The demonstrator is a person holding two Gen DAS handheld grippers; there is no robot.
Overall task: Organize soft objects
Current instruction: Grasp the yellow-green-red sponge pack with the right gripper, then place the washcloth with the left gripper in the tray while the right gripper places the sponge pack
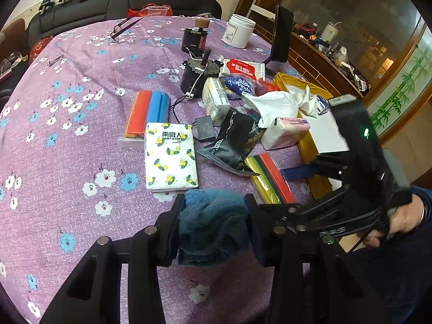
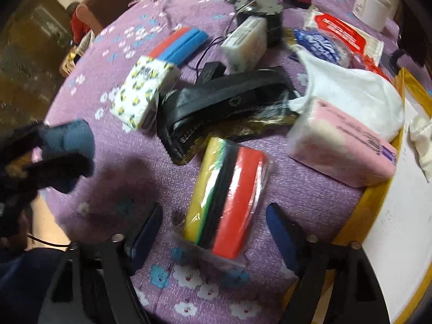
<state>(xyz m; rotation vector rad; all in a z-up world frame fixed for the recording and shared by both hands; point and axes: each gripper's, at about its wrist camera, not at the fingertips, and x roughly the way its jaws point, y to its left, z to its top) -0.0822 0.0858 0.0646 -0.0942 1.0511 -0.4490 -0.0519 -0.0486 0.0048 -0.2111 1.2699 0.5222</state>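
My left gripper (image 1: 215, 199) is shut on a crumpled blue cloth (image 1: 213, 224) and holds it above the purple flowered tablecloth (image 1: 81, 135). In the right wrist view that cloth (image 2: 73, 137) shows at the left edge. My right gripper (image 2: 214, 226) is open, pointing steeply down over a bagged pack of yellow, green, black and red sponges (image 2: 226, 197). The pack lies between its blue pads without touching them. The left wrist view shows the right gripper (image 1: 286, 189) over the same pack (image 1: 270, 178), held by a hand (image 1: 405, 221).
Around the sponges lie a lemon-print tissue pack (image 1: 170, 156), a black pouch (image 1: 235, 140), a pink tissue pack (image 2: 343, 151), a white cloth (image 2: 351, 94) and a red-and-blue sponge pack (image 1: 148, 113). A yellow-rimmed box (image 2: 351, 216) sits at right. Motors (image 1: 197, 75) and a white jar (image 1: 239, 31) stand behind.
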